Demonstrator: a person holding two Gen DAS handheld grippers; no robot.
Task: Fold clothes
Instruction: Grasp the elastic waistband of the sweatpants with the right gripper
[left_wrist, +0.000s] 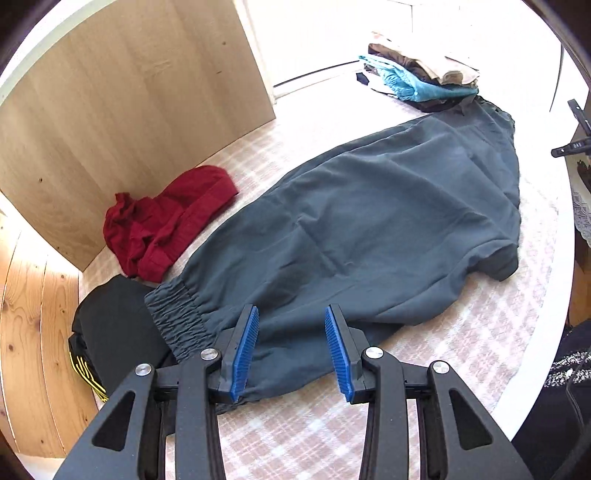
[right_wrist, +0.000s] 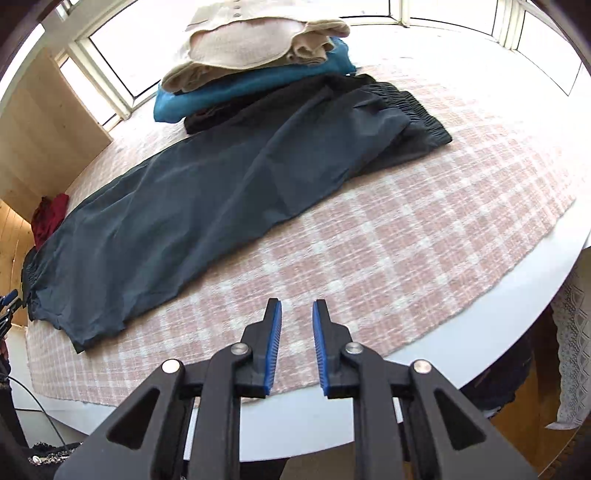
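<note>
The dark grey trousers (left_wrist: 369, 229) are lying stretched across the checked cloth (right_wrist: 388, 240) on the round white desk (right_wrist: 480, 325). In the left wrist view the left gripper (left_wrist: 291, 350) is hovering over the hem end, jaws released, with fabric below them; whether they touch it is hard to tell. Only this view is showing the red garment (left_wrist: 166, 225) at ten o'clock and a black one (left_wrist: 114, 325) at eight. The right gripper (right_wrist: 297, 343), jaws narrowly apart and empty, is facing the folded pile (right_wrist: 255, 62) at twelve.
</note>
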